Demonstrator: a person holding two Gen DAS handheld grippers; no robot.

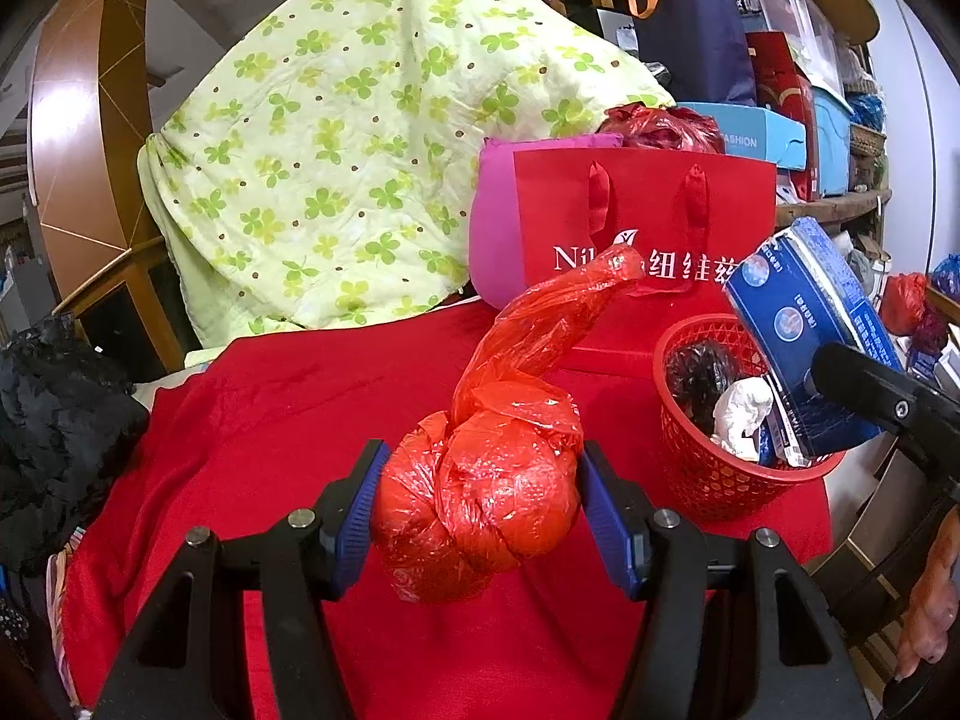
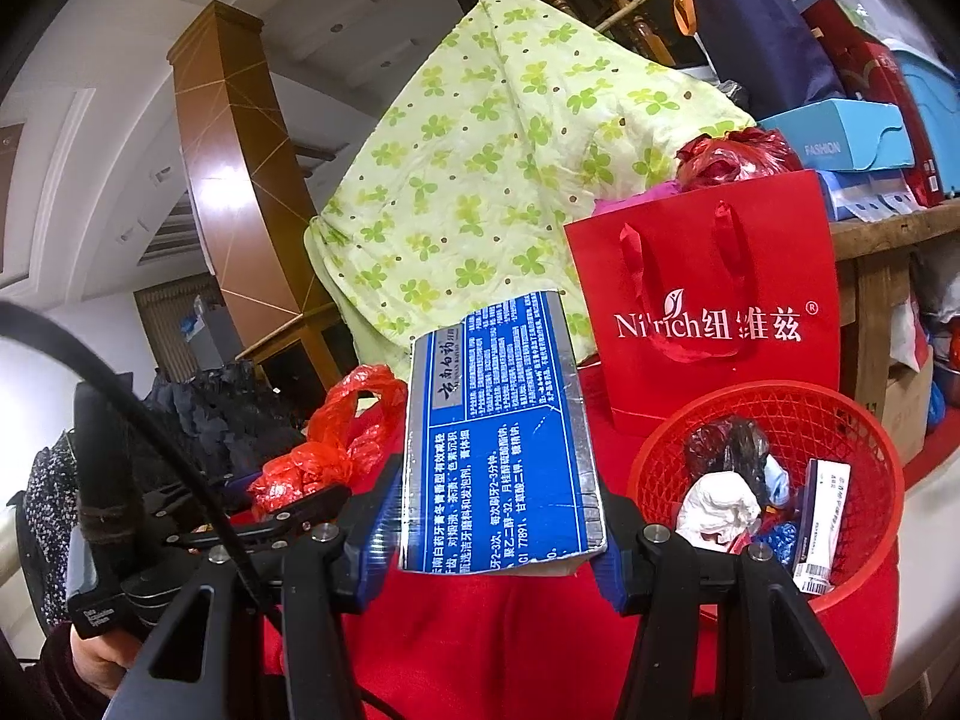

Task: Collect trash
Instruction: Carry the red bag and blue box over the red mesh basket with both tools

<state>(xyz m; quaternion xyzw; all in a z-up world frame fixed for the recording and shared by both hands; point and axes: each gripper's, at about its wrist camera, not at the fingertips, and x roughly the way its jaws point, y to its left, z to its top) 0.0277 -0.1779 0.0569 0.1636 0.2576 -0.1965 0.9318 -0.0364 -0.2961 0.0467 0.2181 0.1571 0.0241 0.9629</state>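
My left gripper (image 1: 480, 504) is shut on a knotted red plastic bag (image 1: 480, 498), held just above the red cloth (image 1: 288, 420). The bag also shows in the right wrist view (image 2: 327, 450), left of my right gripper. My right gripper (image 2: 492, 528) is shut on a blue toothpaste box (image 2: 498, 438), held upright. In the left wrist view the box (image 1: 810, 324) hangs over the red mesh basket (image 1: 708, 480). The basket (image 2: 852, 414) sits right of my right gripper and holds a white wad, a dark bag and a small box.
A red paper gift bag (image 2: 720, 312) stands behind the basket. A green clover-print quilt (image 1: 360, 138) is piled at the back. Dark clothes (image 1: 54, 438) lie at the left. Shelves with boxes (image 1: 798, 90) stand at the back right.
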